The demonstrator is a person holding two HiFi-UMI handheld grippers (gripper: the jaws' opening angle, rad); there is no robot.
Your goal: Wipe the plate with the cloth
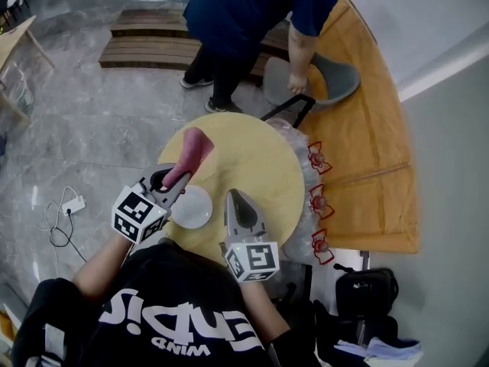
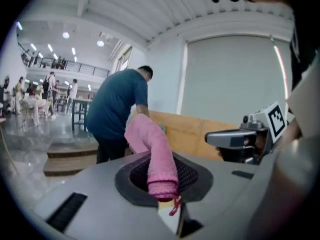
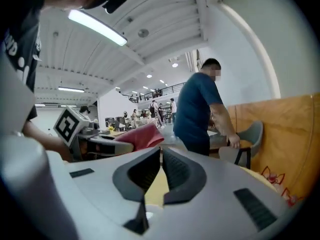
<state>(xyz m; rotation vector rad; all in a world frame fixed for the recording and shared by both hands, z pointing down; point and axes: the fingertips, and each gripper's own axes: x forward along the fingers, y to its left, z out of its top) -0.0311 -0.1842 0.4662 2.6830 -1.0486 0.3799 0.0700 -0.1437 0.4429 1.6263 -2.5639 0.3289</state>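
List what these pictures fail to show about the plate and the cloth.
- Plate, head view: its left edge lies under the left gripper, and it is too small to judge any dirt.
- Plate, left gripper view: out of sight below the gripper's body.
- Cloth, left gripper view: its clamped end is hidden between the shut jaws.

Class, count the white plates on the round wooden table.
1. The white plate sits at the round table's near edge, between the left gripper, holding the pink cloth, and the right gripper. The grippers might hide another.
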